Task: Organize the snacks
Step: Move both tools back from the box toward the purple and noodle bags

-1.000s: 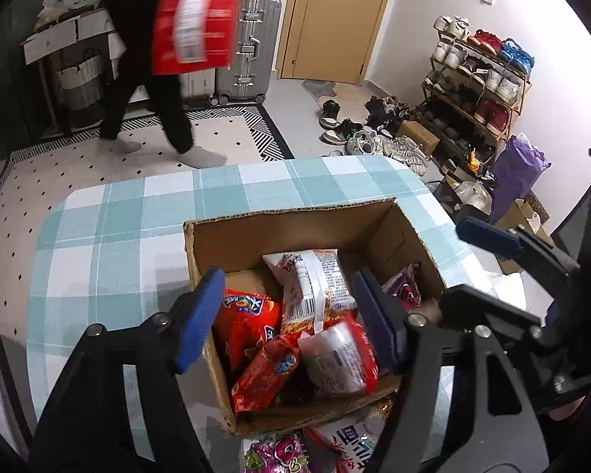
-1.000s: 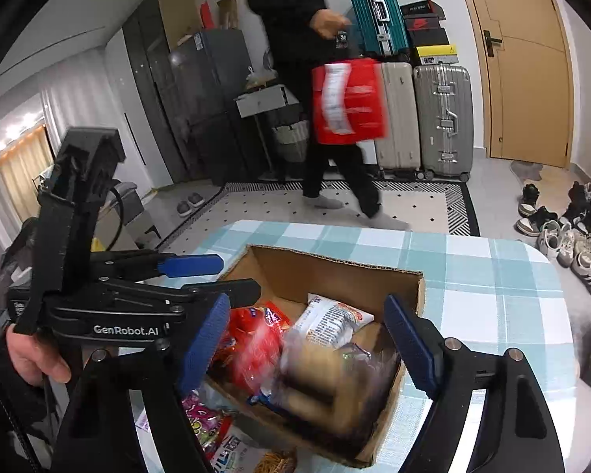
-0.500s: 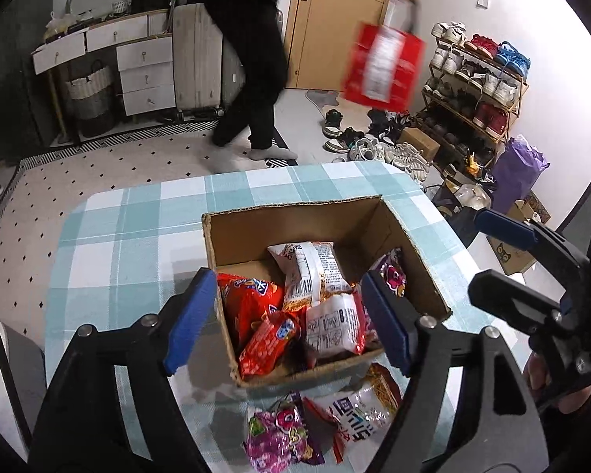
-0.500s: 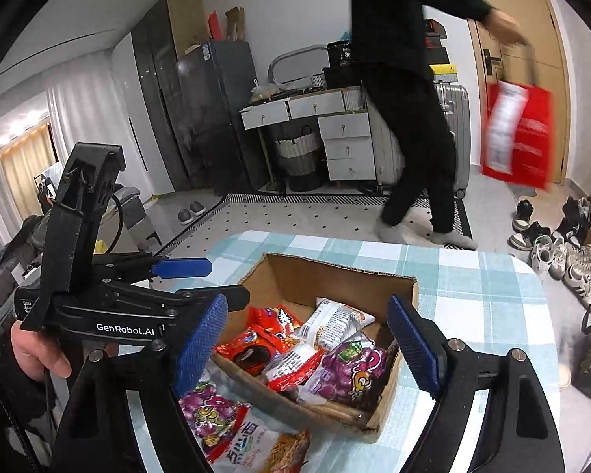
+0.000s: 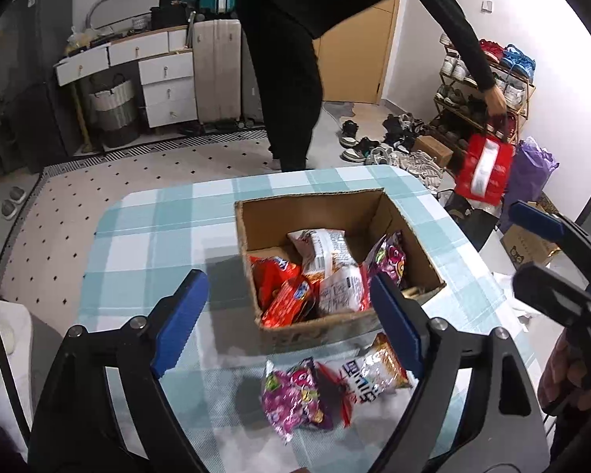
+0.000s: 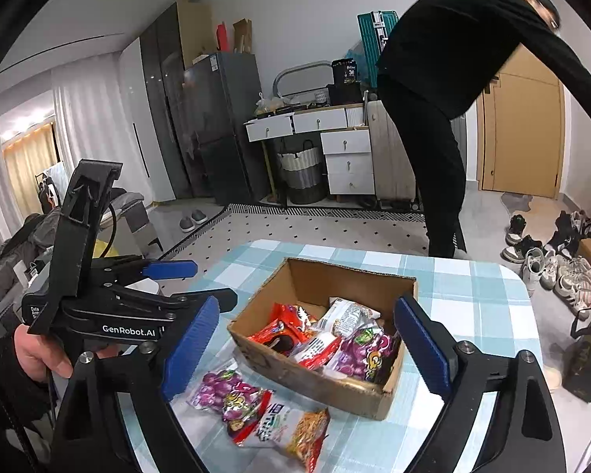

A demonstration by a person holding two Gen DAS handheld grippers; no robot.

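A cardboard box sits on the checked tablecloth and holds several snack packets, red, white and purple. In front of it lie a purple packet and a white and orange packet. My left gripper is open and empty, hovering above the box's near edge; it also shows at the left of the right wrist view. My right gripper is open and empty above the box and loose packets; it shows at the right in the left wrist view.
The table has a teal and white checked cloth. A person in black bends behind the table, holding a red bag near a shoe rack. Shoes litter the floor. Drawers and suitcases stand at the back.
Both grippers have pulled back from the box, bringing the two loose packets into fuller view. The person walked from left to right and bent toward the shoe rack with the red bag.
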